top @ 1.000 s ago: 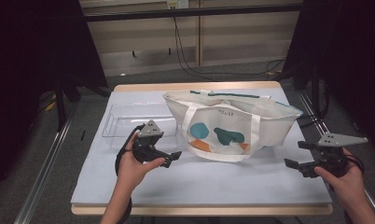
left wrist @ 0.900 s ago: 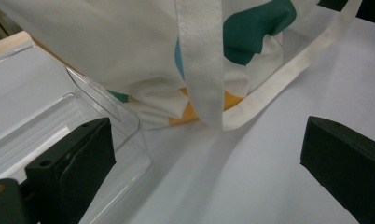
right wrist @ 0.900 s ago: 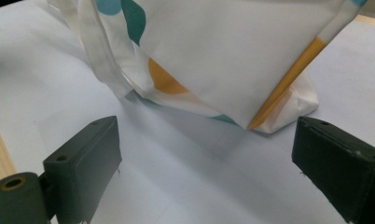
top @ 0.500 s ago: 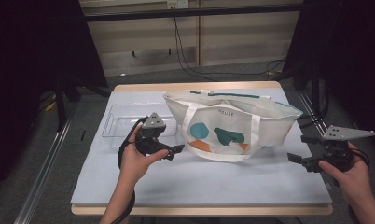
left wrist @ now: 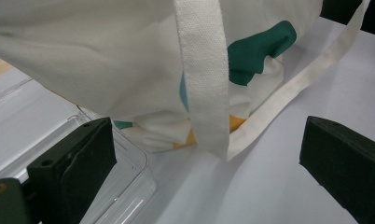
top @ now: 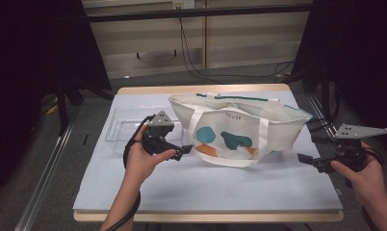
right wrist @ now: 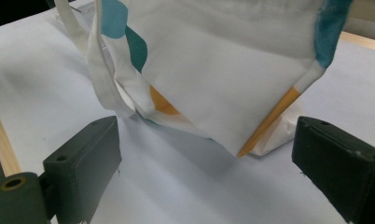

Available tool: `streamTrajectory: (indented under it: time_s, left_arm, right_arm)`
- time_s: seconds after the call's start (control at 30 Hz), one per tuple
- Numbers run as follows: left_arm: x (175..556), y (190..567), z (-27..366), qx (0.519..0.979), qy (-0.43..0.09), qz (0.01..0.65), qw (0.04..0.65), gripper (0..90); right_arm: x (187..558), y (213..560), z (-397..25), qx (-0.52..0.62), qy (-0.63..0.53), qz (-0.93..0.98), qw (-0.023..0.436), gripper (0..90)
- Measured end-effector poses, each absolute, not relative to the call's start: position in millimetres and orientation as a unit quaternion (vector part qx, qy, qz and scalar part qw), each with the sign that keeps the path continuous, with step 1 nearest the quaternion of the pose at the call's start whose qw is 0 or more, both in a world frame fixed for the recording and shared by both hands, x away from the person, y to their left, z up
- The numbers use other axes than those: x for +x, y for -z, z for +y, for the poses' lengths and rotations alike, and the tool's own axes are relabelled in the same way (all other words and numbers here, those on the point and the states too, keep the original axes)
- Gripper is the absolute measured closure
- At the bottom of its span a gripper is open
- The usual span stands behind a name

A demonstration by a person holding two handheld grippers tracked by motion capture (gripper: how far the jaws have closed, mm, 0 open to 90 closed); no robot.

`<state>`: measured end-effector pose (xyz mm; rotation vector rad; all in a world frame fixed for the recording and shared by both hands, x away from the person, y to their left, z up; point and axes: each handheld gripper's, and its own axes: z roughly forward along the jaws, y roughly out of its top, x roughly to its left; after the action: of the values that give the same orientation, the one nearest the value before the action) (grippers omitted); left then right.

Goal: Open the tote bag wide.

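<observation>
A cream canvas tote bag printed with teal, blue and orange shapes (top: 235, 132) stands near the middle of the pale blue-white bench (top: 206, 187), its mouth open upward and its two cream webbing handles hanging down the front. The left tool (top: 182, 151), held in the person's left hand (top: 146, 159), sits just off the bag's lower left corner with its tips pointing at the cloth; in the left gripper view (left wrist: 204, 172) its two black jaws stand wide apart with nothing between them, and one cream webbing handle (left wrist: 202, 79) hangs straight down ahead of the gap, looping back along the bench, close to the jaws but not touching either. A clear plastic tray (top: 129, 126) lies flat on the bench behind and beside the left tool, its near corner reaching up to the left jaw in the left gripper view (left wrist: 129, 186); whether the jaw touches it cannot be told. The right tool (top: 304, 159), held in the person's right hand (top: 365, 175), hovers off the bag's right end, apart from it. In the right gripper view (right wrist: 206, 172) its jaws are likewise spread wide and empty, facing the bag's side seam, where an orange edge strip (right wrist: 269, 119) runs down to the bottom corner resting on the bench; bare bench lies between the jaws and that corner.
</observation>
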<state>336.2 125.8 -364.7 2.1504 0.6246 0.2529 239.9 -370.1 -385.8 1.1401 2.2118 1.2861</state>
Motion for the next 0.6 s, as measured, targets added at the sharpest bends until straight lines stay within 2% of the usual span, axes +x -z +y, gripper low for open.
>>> streamTrajectory:
  time_s: [0.23, 0.37, 0.6]
  left_arm:
    - [336.9, 359.7, 123.5, 0.860, -0.102, 0.247, 0.435, 3.3]
    - [337.9, 356.6, 123.2, 0.863, -0.100, 0.243, 0.430, 3.4]
    - [338.9, 351.3, 121.4, 0.864, -0.100, 0.243, 0.429, 3.7]
  right_arm:
    - [244.3, 380.3, -370.9, 0.402, -0.453, 0.777, 0.174, 7.5]
    - [249.9, 374.9, -374.0, 0.409, -0.468, 0.767, 0.161, 7.5]
    - [254.2, 363.8, -374.4, 0.404, -0.463, 0.769, 0.175, 7.5]
